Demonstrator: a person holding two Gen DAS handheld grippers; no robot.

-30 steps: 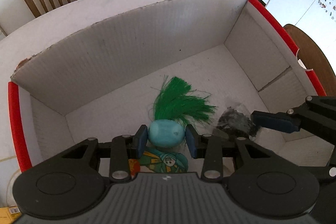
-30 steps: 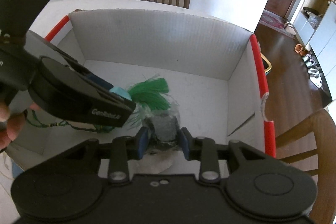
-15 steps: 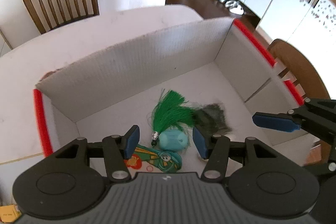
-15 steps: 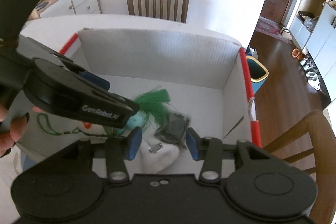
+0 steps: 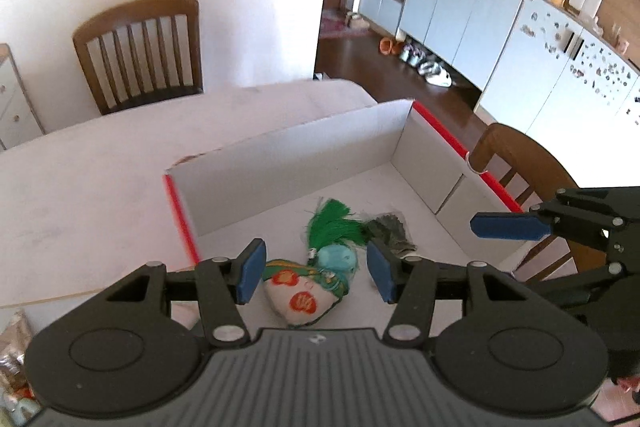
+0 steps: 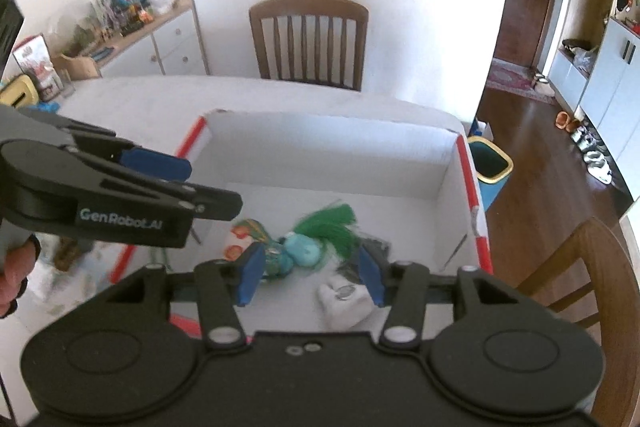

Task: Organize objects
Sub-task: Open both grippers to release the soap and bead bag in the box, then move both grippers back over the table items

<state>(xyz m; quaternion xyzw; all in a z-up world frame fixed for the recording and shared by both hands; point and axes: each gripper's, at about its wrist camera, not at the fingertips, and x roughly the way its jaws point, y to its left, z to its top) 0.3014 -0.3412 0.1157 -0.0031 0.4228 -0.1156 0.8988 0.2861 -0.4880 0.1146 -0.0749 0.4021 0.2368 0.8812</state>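
An open white cardboard box [image 5: 304, 155] with red-taped side edges sits on the pale desk [image 5: 80, 187]. On its floor, toward the near wall, lie a turquoise egg-shaped trinket [image 5: 338, 259] with a green tassel [image 5: 332, 225], a printed fabric pouch [image 5: 300, 297] just left of it, a dark crumpled packet [image 5: 388, 231] to the right, and a white item [image 6: 344, 301] nearest. The far half of the floor is bare. The left gripper [image 5: 316, 273] hangs above the contents, jaws spread and empty. The right gripper [image 6: 310, 275] also hangs above, its jaws opening with nothing pinched. Wooden chairs [image 5: 140, 55] stand at the desk's far and right edges.
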